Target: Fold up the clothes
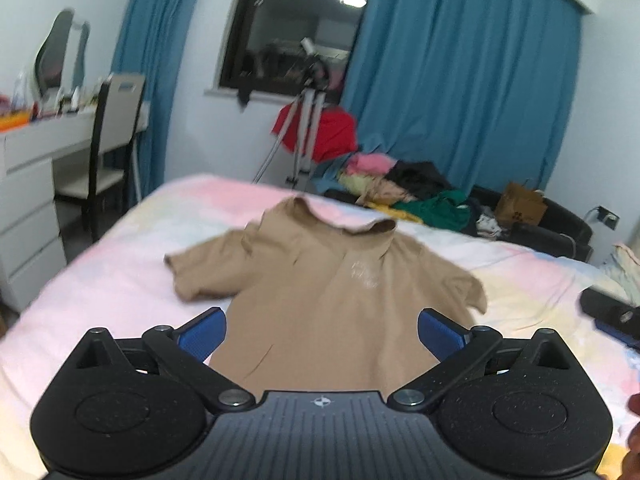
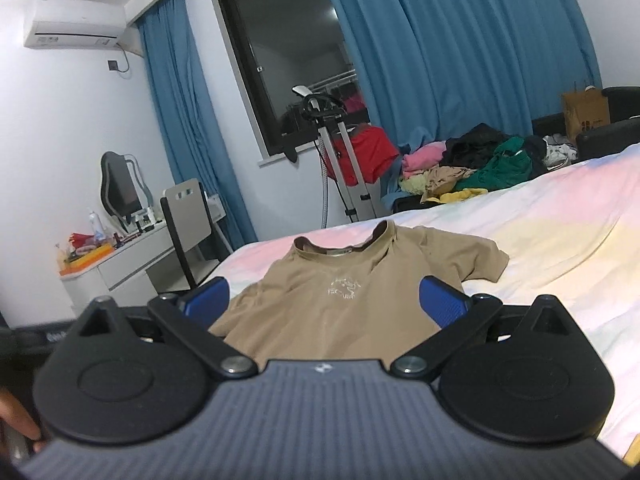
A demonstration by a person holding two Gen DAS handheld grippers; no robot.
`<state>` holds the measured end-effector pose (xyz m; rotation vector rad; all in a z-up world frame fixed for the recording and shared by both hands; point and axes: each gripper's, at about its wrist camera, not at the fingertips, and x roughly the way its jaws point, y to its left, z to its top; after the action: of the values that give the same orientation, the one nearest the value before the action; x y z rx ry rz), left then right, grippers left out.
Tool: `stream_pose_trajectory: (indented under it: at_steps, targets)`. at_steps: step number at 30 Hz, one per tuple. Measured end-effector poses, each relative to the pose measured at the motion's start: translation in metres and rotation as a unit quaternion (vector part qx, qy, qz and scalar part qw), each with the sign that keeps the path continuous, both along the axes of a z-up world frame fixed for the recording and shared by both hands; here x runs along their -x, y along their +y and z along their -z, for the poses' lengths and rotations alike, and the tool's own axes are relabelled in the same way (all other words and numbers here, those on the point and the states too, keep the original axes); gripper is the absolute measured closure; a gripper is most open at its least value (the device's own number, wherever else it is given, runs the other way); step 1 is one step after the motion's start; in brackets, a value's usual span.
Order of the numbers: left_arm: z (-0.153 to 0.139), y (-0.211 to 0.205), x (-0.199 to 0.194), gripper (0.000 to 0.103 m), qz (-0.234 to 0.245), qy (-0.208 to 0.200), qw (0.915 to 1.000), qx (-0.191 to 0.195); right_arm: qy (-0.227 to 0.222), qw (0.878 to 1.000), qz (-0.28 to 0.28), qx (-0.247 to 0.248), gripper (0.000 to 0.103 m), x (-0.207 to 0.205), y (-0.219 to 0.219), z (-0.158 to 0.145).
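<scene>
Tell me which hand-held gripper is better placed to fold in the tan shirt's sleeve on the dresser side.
Left, probably. In the left hand-held gripper's view that sleeve lies spread and unobstructed; from the right hand-held gripper its own finger partly hides it. Both are open over the tan shirt.

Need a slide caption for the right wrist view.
Open right gripper above a tan short-sleeved T-shirt spread on a pastel bedsheet.

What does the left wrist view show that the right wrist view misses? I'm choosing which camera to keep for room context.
Only the left wrist view shows the other claw's dark tip at the right edge. Only the right wrist view shows the air conditioner on the wall. Both show the tan T-shirt lying spread on the pastel bedsheet, the open claw in front of each camera, the blue curtains and the clothes pile.
</scene>
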<state>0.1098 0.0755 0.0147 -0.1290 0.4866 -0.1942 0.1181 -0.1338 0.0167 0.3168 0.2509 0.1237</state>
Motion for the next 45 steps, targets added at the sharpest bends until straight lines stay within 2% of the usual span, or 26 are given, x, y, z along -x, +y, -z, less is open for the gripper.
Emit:
stream_pose_trajectory:
  at_steps: [6,9,12,16,19,22,24,26,28,30,32,33,35,38,42,45]
  targets:
    - [0.036,0.016,-0.020,0.000,-0.011,0.035,0.9991,0.023,-0.002,1.000,0.010,0.022,0.000,-0.009,-0.004,0.016]
    - [0.052,0.027,-0.046,0.000,-0.019,0.078,0.9949,0.061,0.013,1.000,0.019,0.010,0.000,-0.016,-0.012,0.025]
    - [0.061,0.046,-0.081,0.001,-0.038,0.109,0.9870,0.112,0.028,0.999,0.029,-0.012,0.000,-0.026,-0.021,0.033]
    - [0.071,0.071,-0.131,0.002,-0.080,0.121,0.9788,0.144,0.044,0.998,0.039,-0.033,0.000,-0.046,-0.028,0.046]
    - [0.086,0.097,-0.170,0.006,-0.111,0.124,0.9690,0.183,0.066,0.996,0.051,-0.040,0.000,-0.066,-0.032,0.059]
    - [0.097,0.112,-0.203,0.007,-0.145,0.116,0.9661,0.179,0.075,0.995,0.059,-0.042,0.000,-0.082,-0.035,0.068]
    - [0.106,0.121,-0.225,0.011,-0.166,0.113,0.9638,0.176,0.071,0.995,0.064,-0.037,0.000,-0.091,-0.035,0.074]
    - [0.109,0.127,-0.239,0.028,-0.175,0.106,0.9632,0.174,0.078,0.994,0.068,-0.034,0.000,-0.101,-0.037,0.081]
    - [0.113,0.132,-0.252,0.037,-0.184,0.100,0.9625,0.172,0.091,0.993,0.070,-0.041,0.000,-0.111,-0.040,0.089]
    - [0.111,0.133,-0.264,0.060,-0.166,0.100,0.9688,0.155,0.100,0.991,0.070,-0.051,0.000,-0.118,-0.042,0.095]
    - [0.107,0.132,-0.276,0.100,-0.162,0.108,0.9740,0.117,0.108,0.990,0.068,-0.053,0.000,-0.125,-0.042,0.100]
    - [0.103,0.132,-0.280,0.100,-0.162,0.102,0.9763,0.100,0.113,0.990,0.066,-0.051,0.000,-0.128,-0.041,0.101]
    - [0.085,0.133,-0.284,0.100,-0.155,0.063,0.9832,0.073,0.117,0.989,0.063,-0.058,0.000,-0.128,-0.039,0.102]
    - [0.050,0.135,-0.302,0.100,-0.163,0.036,0.9853,0.035,0.103,0.992,0.056,-0.044,0.000,-0.123,-0.031,0.098]
    - [0.002,0.131,-0.344,0.101,-0.204,-0.009,0.9777,-0.050,0.100,0.993,0.061,-0.029,0.000,-0.124,-0.026,0.097]
    - [-0.014,0.123,-0.381,0.101,-0.238,-0.016,0.9652,-0.107,0.105,0.992,0.061,-0.023,0.000,-0.130,-0.024,0.100]
